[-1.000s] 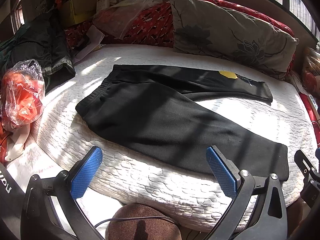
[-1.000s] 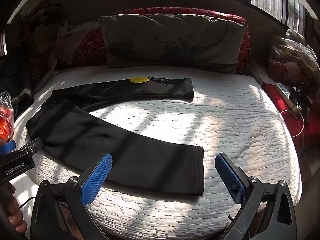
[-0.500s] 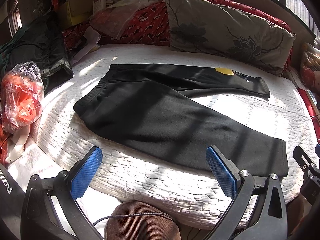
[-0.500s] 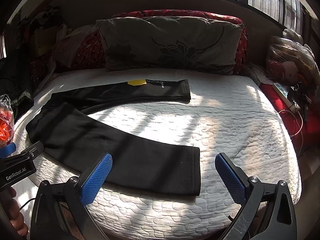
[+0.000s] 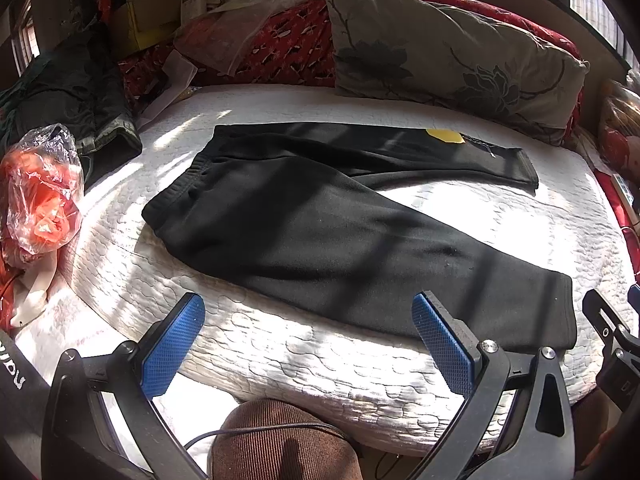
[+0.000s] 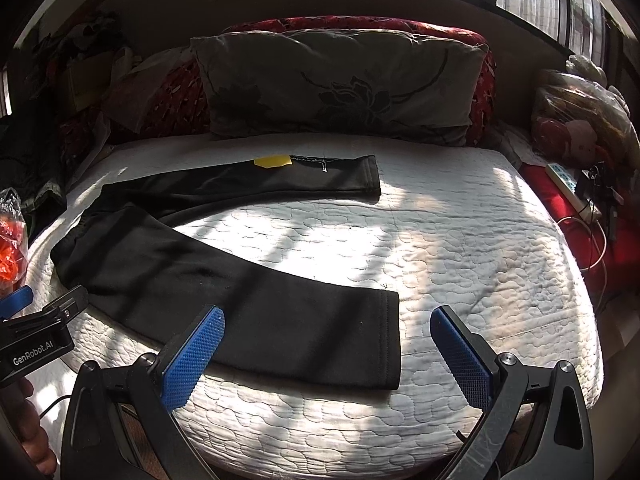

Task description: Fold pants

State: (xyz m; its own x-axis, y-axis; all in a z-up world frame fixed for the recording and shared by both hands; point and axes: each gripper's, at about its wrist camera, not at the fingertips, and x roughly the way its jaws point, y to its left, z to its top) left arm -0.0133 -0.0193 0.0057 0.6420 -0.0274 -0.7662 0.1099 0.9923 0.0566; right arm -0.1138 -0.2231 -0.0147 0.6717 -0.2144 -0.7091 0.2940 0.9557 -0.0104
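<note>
Black pants (image 5: 312, 220) lie flat on a white quilted bed (image 5: 304, 356), waistband at the left, legs spread in a V to the right. The far leg carries a yellow tag (image 5: 445, 135). In the right wrist view the pants (image 6: 240, 304) show the near leg's cuff (image 6: 392, 336) just ahead of the jaws. My left gripper (image 5: 308, 340) is open and empty, held above the bed's near edge in front of the near leg. My right gripper (image 6: 326, 354) is open and empty over the near cuff.
A grey floral pillow (image 5: 448, 52) and red cushions (image 5: 288, 44) line the back. A plastic bag of orange things (image 5: 40, 196) and dark clothes (image 5: 72, 96) sit left. A power strip (image 6: 568, 188) and bags (image 6: 580, 112) sit right. A brown-clad knee (image 5: 280, 440) is below.
Both grippers have moved slightly forward toward the pants, which now sit a little higher and closer in view. Jaws stay open.
</note>
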